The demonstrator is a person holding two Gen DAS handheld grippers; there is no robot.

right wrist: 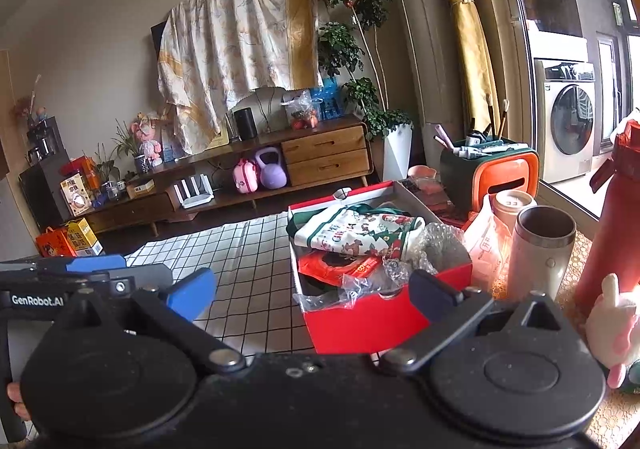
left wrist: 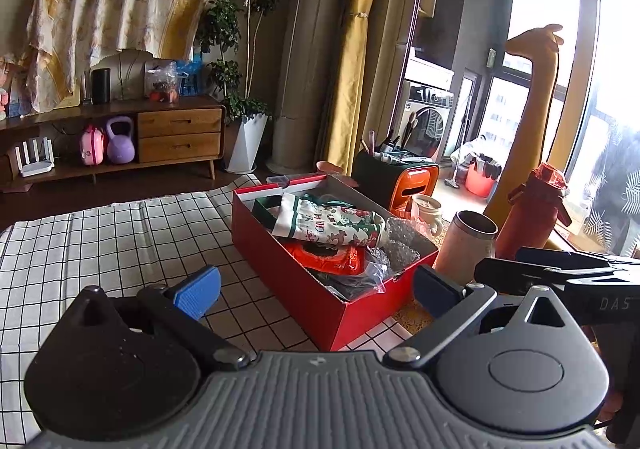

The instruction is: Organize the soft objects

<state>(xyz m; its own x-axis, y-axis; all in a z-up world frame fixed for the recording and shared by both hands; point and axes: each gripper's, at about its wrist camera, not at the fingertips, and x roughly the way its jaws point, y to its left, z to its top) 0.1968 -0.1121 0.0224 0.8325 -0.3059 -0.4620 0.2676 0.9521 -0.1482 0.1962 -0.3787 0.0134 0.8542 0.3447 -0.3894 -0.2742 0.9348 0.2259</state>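
A red box (left wrist: pixel 288 273) (right wrist: pixel 360 319) stands on the checked tablecloth (left wrist: pixel 120 241) (right wrist: pixel 248 257). It holds a Christmas-print cloth (left wrist: pixel 328 225) (right wrist: pixel 360 233), a red packet (left wrist: pixel 332 259) (right wrist: pixel 340 265) and bubble wrap (left wrist: pixel 400 245) (right wrist: pixel 436 245). My left gripper (left wrist: pixel 316 289) is open and empty, just in front of the box. My right gripper (right wrist: pixel 312 297) is open and empty, at the box's near edge. A white and pink plush toy (right wrist: pixel 616 329) sits at the right edge of the right wrist view.
A steel tumbler (left wrist: pixel 466 245) (right wrist: pixel 540 249) and a red bottle (left wrist: pixel 532 209) (right wrist: pixel 616 225) stand right of the box. A plastic bag (right wrist: pixel 486 249) lies between box and tumbler. An orange-green organiser (left wrist: pixel 400 177) (right wrist: pixel 492 169) stands behind. A tall giraffe toy (left wrist: pixel 532 97) rises at the window.
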